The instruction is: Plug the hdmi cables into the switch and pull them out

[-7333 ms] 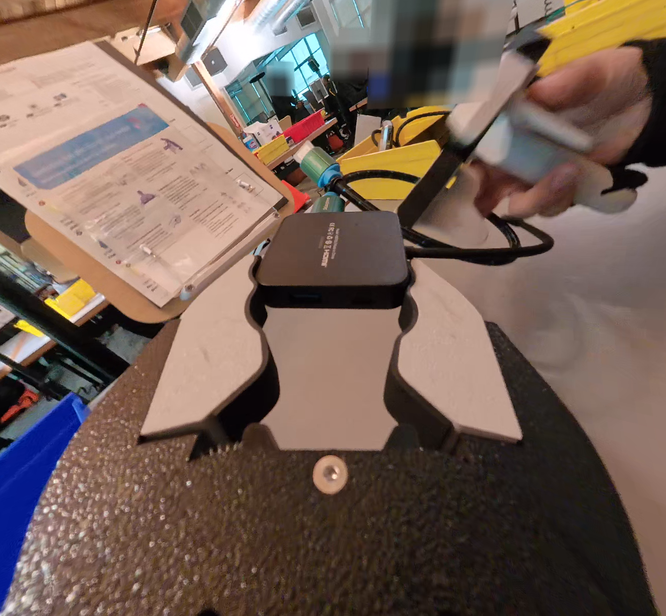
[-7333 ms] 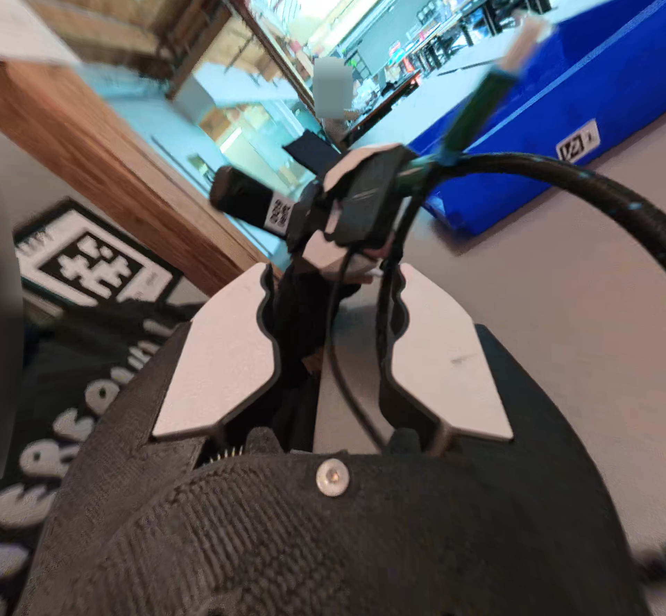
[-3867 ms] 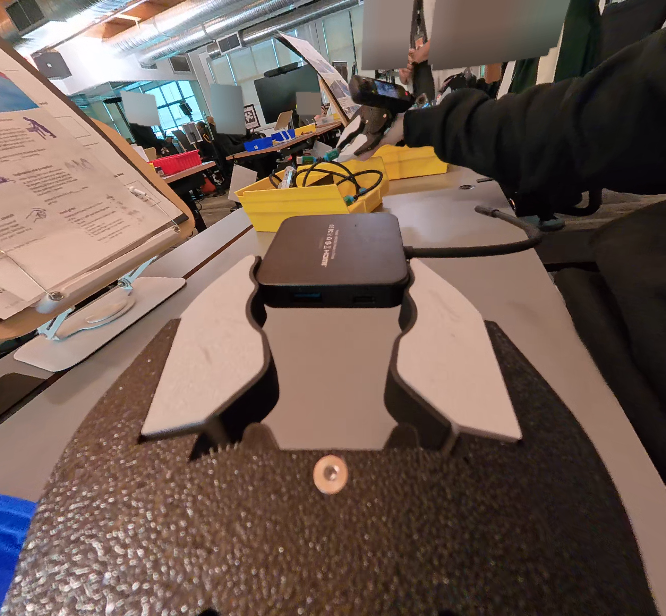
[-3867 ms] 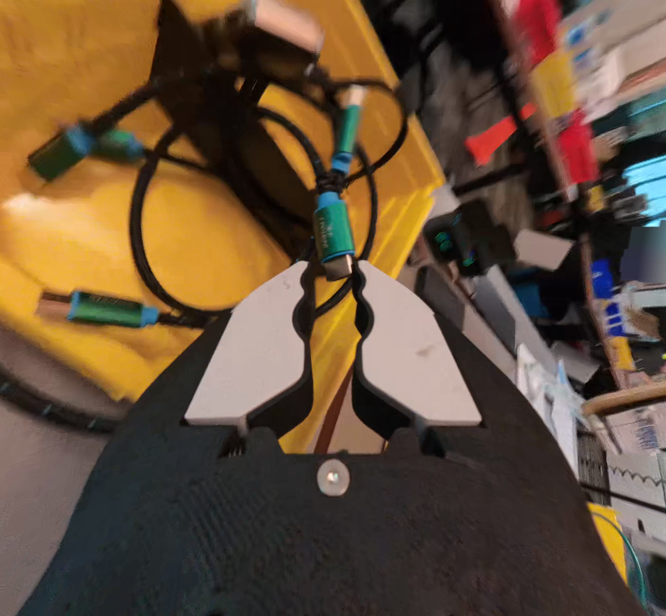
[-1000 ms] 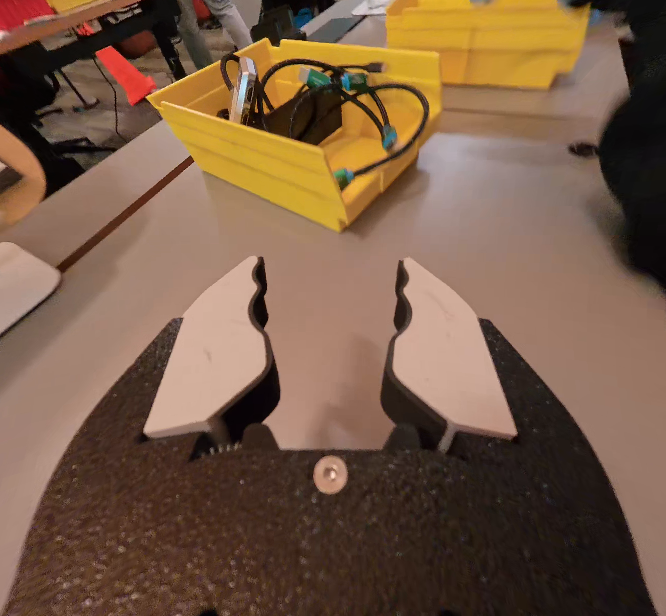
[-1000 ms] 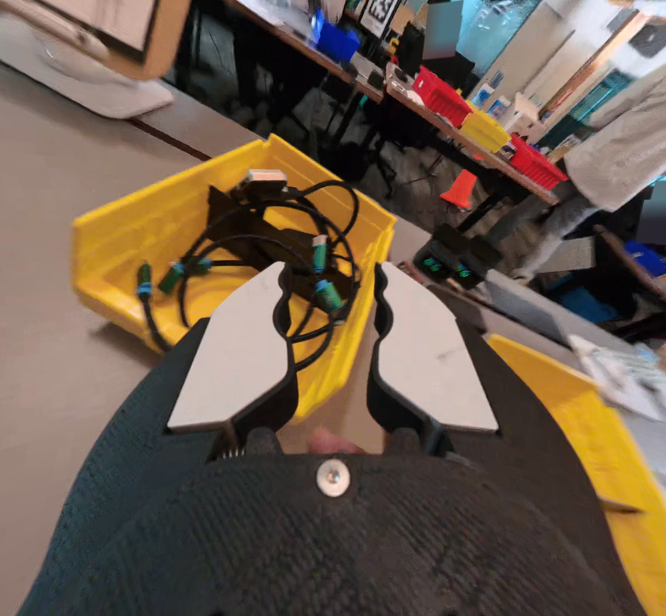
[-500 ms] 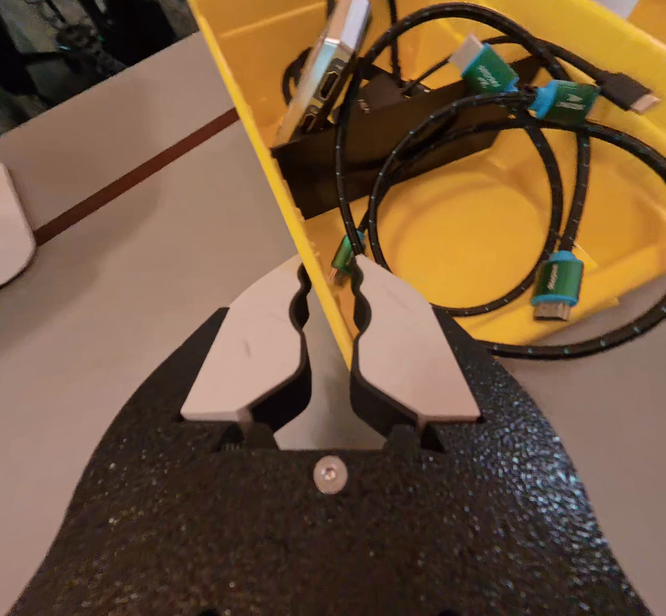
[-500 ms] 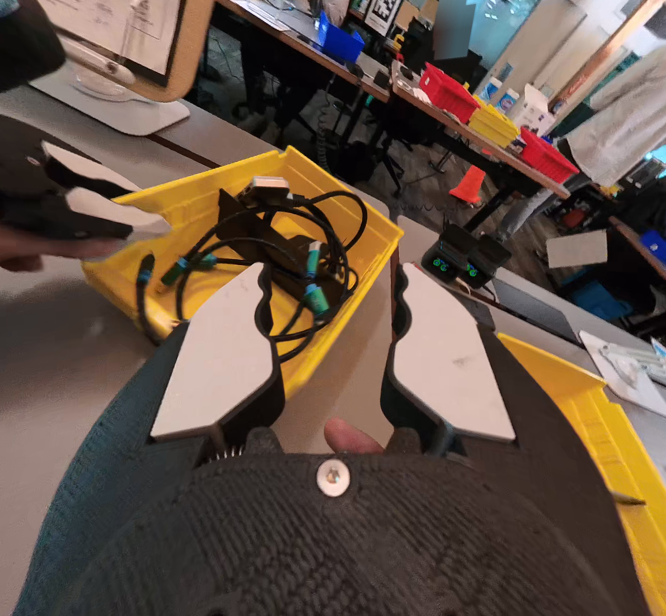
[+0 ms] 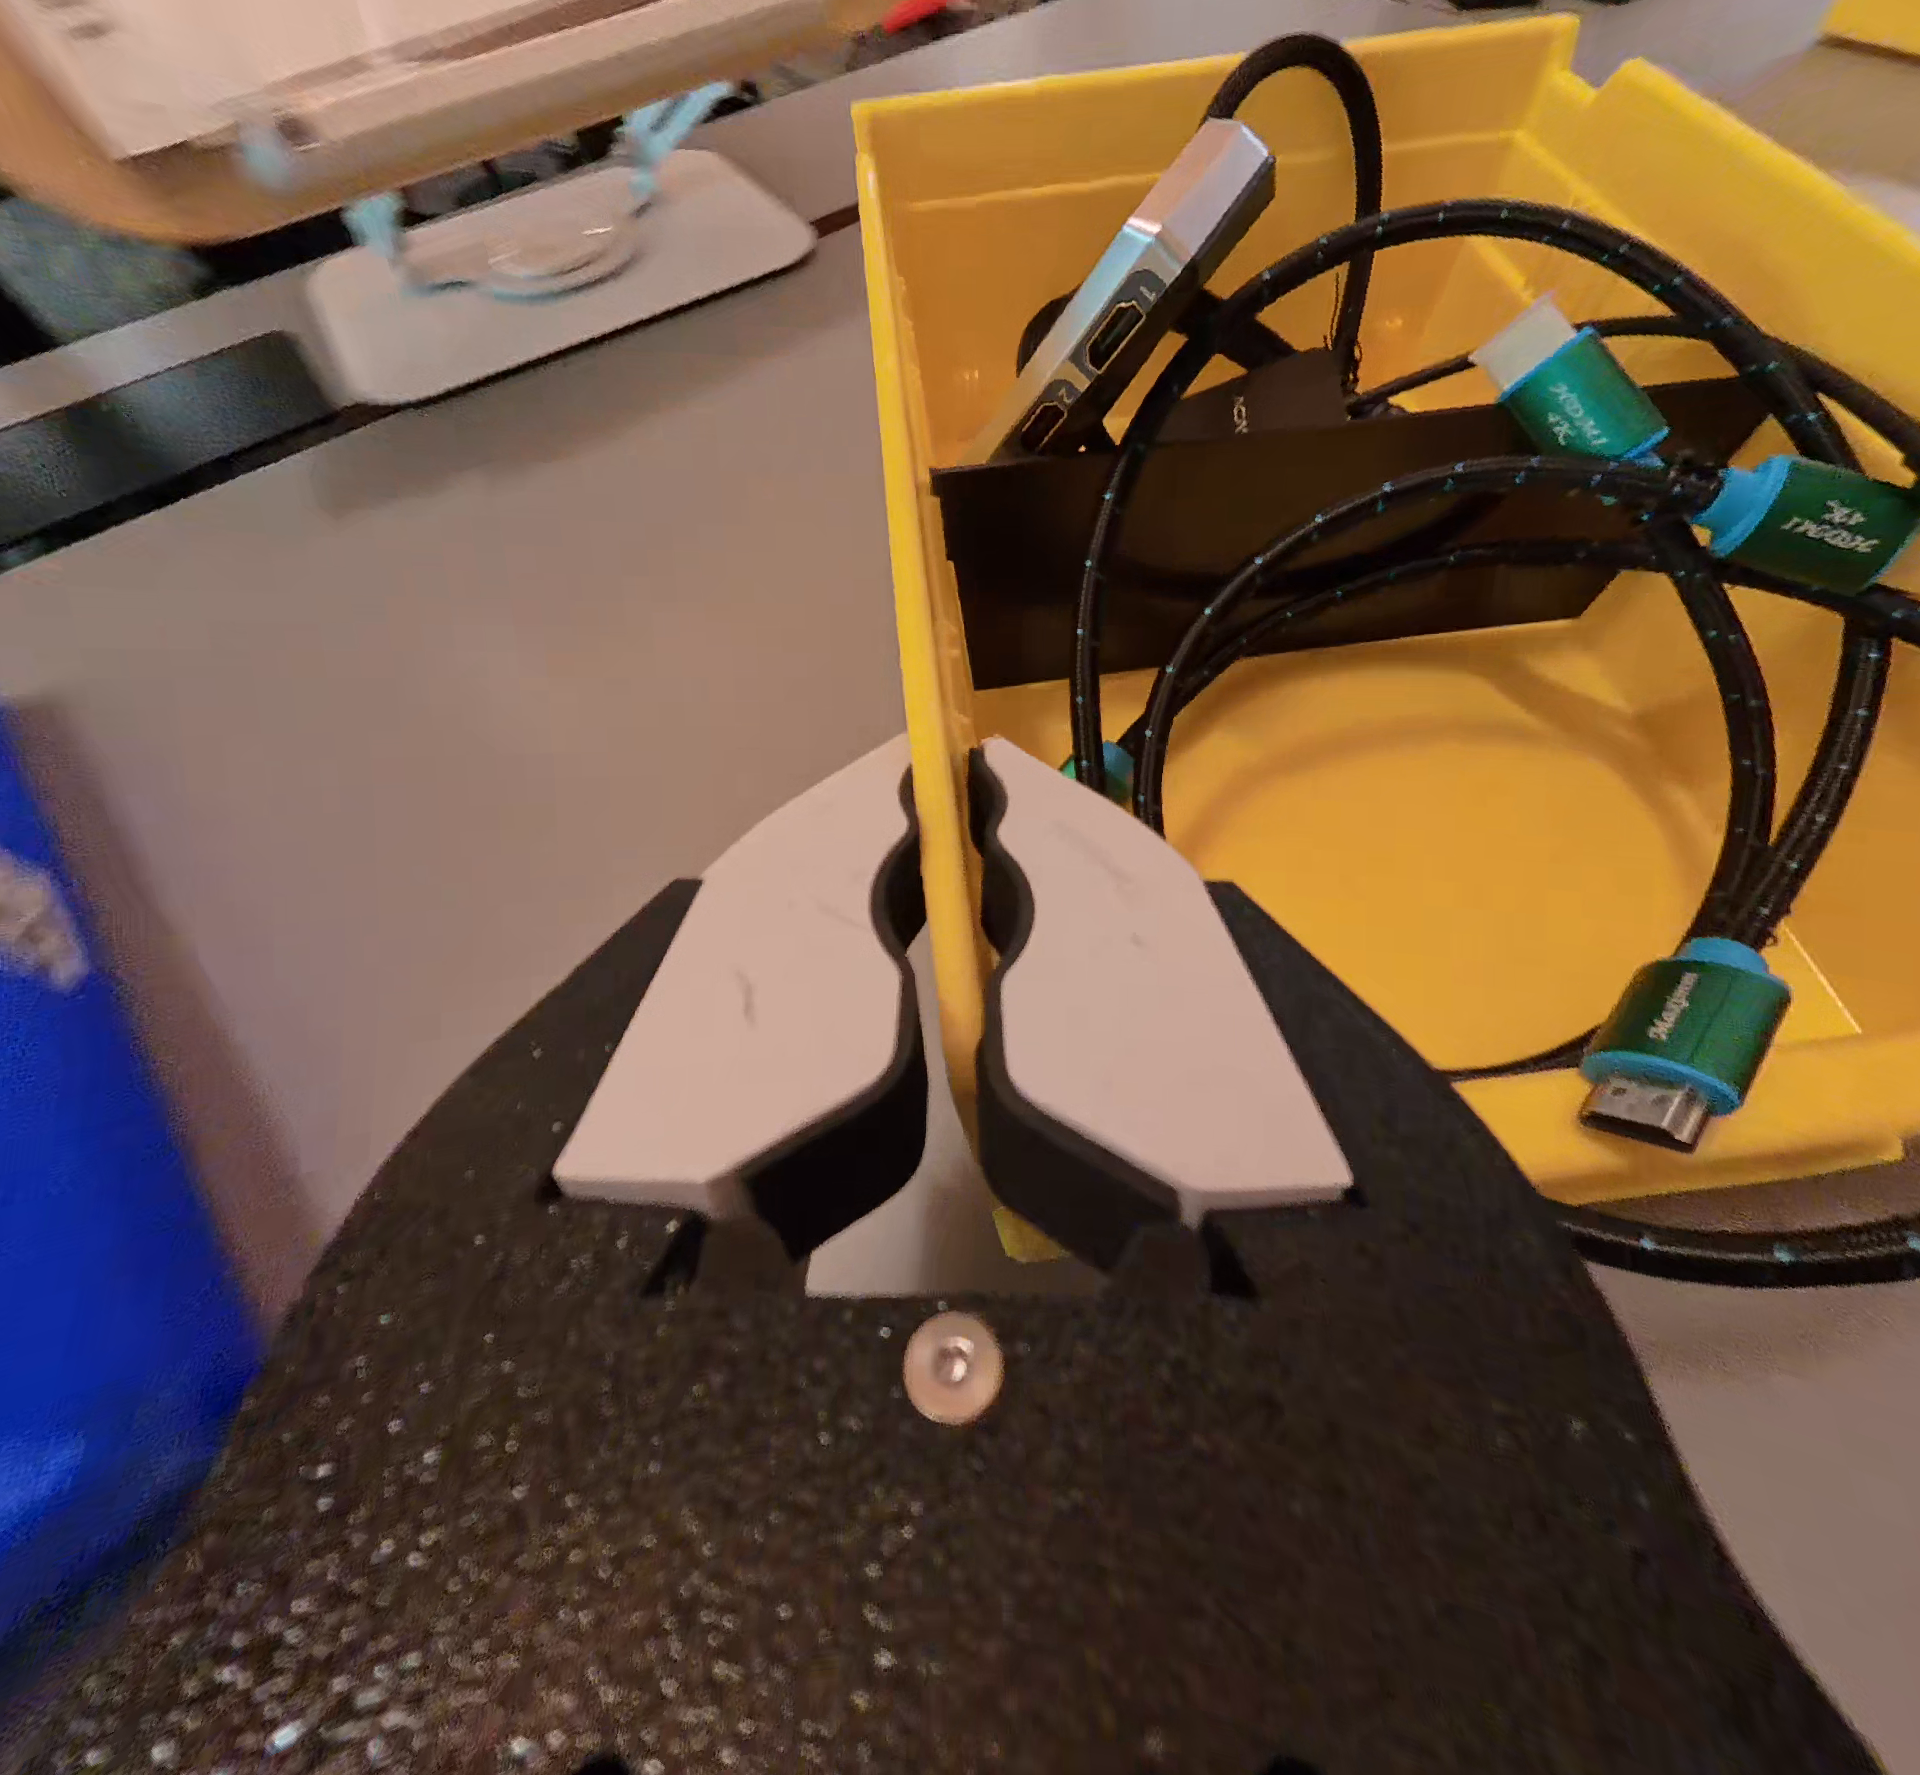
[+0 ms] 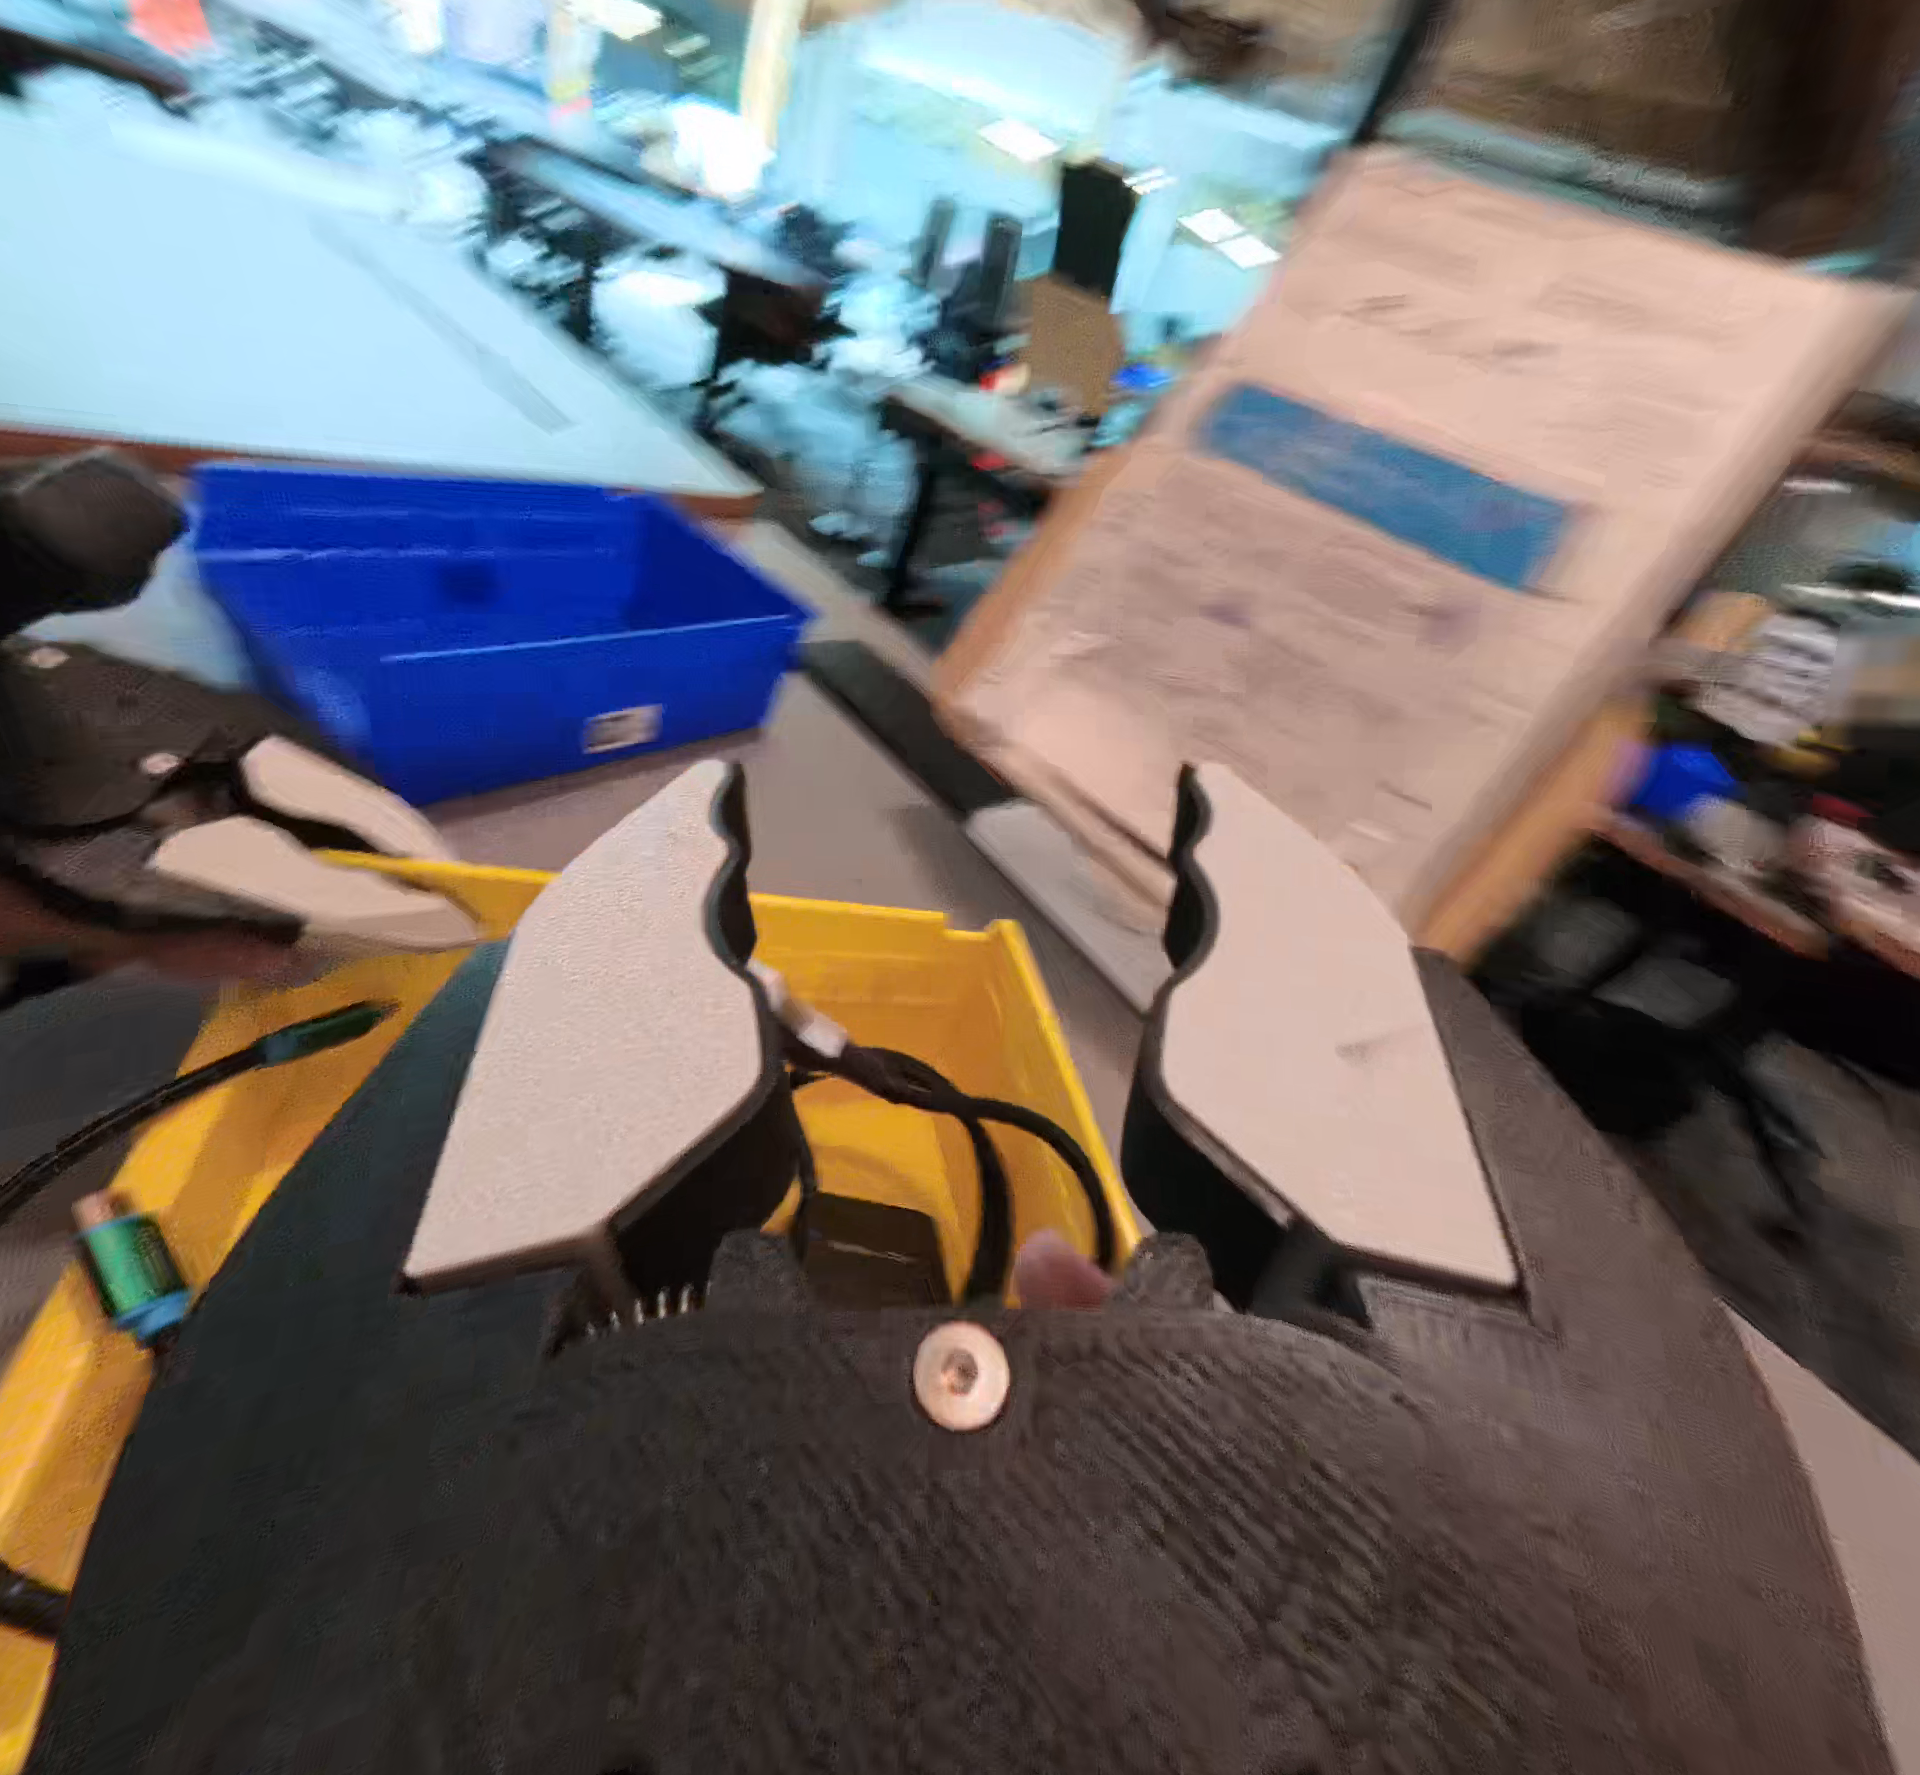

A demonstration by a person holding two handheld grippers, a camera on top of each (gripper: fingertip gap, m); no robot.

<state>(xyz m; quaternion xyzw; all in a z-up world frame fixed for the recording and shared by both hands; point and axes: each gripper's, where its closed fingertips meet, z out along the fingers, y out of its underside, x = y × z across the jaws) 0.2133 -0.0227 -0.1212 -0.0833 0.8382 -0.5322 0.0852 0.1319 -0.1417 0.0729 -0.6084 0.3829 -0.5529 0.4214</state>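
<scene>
A yellow bin (image 9: 1195,68) on the grey table holds black braided HDMI cables (image 9: 1756,790) with green plugs (image 9: 1683,1029), a silver switch (image 9: 1143,281) leaning upright, and a black switch box (image 9: 1299,520). My left gripper (image 9: 943,764) is shut on the bin's left wall. It also shows in the right wrist view (image 10: 457,894) at the bin's (image 10: 914,956) corner. My right gripper (image 10: 956,790) is open and empty, above the bin's other side. A cable (image 10: 935,1091) and a green plug (image 10: 130,1247) lie below it.
A blue bin (image 10: 468,624) stands on the table behind the yellow bin, and shows at the left edge of the left wrist view (image 9: 83,1206). A document board (image 10: 1351,582) on a grey stand base (image 9: 561,271) stands at the table's far side. One cable trails out onto the table (image 9: 1714,1258).
My left gripper has closed tight on the yellow bin's wall and the bin has turned with it. My right gripper has swung over the bin and now faces the blue bin.
</scene>
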